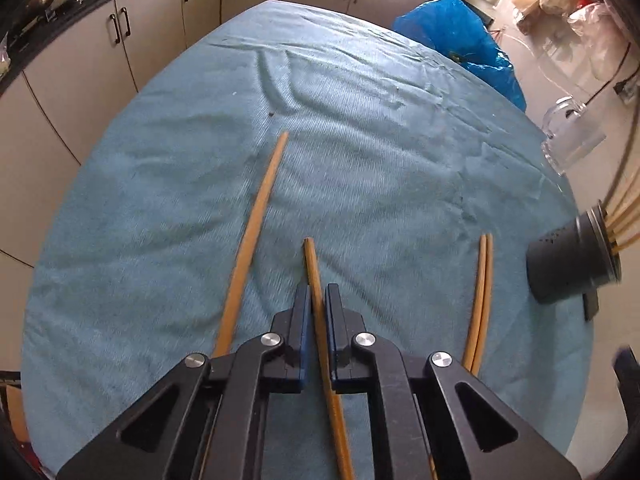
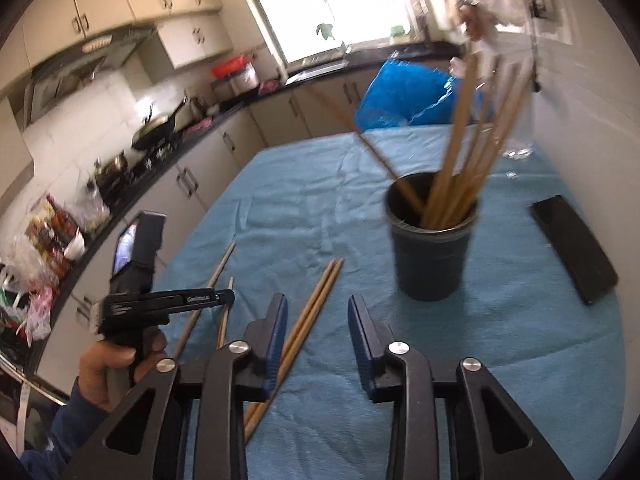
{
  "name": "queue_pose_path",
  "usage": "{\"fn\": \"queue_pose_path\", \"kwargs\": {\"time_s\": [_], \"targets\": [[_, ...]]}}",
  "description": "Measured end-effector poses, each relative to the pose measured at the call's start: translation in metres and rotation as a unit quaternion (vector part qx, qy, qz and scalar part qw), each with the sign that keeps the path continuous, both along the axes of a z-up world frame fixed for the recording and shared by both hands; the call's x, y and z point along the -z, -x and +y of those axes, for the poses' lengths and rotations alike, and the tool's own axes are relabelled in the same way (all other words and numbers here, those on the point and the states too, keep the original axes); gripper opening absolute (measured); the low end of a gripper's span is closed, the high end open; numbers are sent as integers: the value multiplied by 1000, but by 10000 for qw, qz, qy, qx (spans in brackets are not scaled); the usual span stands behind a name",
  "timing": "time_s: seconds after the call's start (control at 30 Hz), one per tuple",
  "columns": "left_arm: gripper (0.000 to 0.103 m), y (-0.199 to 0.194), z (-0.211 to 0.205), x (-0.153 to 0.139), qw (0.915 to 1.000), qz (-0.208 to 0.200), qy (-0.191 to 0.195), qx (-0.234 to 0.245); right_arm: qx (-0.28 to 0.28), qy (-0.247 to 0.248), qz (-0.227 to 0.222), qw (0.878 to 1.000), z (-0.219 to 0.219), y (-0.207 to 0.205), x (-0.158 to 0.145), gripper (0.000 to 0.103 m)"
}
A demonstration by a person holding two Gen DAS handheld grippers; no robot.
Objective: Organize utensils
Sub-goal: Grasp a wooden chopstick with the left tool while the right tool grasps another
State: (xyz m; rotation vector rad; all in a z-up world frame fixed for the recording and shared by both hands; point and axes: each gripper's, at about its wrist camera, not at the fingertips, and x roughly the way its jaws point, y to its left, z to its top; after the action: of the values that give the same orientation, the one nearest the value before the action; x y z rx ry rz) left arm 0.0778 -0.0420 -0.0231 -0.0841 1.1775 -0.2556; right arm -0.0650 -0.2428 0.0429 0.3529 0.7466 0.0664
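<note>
My left gripper (image 1: 318, 296) is squeezed tight on one chopstick (image 1: 314, 272) lying on the blue cloth (image 1: 360, 140). My right gripper (image 2: 318, 312) is open and holds nothing. A chopstick pair (image 2: 316, 300) lies by its left finger. The black cup (image 2: 432, 248) stands at one o'clock.

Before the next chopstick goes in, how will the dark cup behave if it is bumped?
The dark cup is tall and narrow, and its long chopsticks lean far out, so it probably tips easily. It stands on a soft blue cloth, so it likely grips rather than slides.
</note>
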Motion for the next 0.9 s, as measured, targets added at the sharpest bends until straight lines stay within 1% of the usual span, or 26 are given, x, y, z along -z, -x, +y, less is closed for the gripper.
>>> {"fn": "queue_pose_path", "kwargs": {"time_s": [0.07,0.13,0.2,0.3,0.33,0.47,0.6,0.7,0.77,0.83,0.9], "targets": [[6,5,6,-2,10000,31,37,3,-113,-14,224,9997,8,-16,6,26],[6,11,10,-2,9999,39,81,62,-203,-48,500,9985,16,-38,15,21],[6,13,12,-1,9998,41,130,109,-281,-97,829,9961,23,-64,27,20],[6,15,17,-2,9997,56,206,154,-233,-174,1212,9922,24,-96,43,16],[6,17,19,-2,9996,51,227,167,-191,-129,1321,9910,25,-107,48,14],[7,18,23,-1,9992,15,322,217,-32,-91,1605,9870,20,-137,62,14],[7,19,27,-1,9988,22,420,243,89,-47,1811,9834,20,-151,73,14],[7,20,28,0,9987,-2,425,264,117,-56,1953,9807,19,-156,80,14],[7,19,27,0,9988,-2,420,265,178,65,2000,9796,19,-158,81,13],[7,18,27,0,9988,9,418,257,170,62,2113,9773,21,-160,85,13],[7,17,24,0,9990,6,379,253,163,224,2113,9770,24,-162,85,13]]}}
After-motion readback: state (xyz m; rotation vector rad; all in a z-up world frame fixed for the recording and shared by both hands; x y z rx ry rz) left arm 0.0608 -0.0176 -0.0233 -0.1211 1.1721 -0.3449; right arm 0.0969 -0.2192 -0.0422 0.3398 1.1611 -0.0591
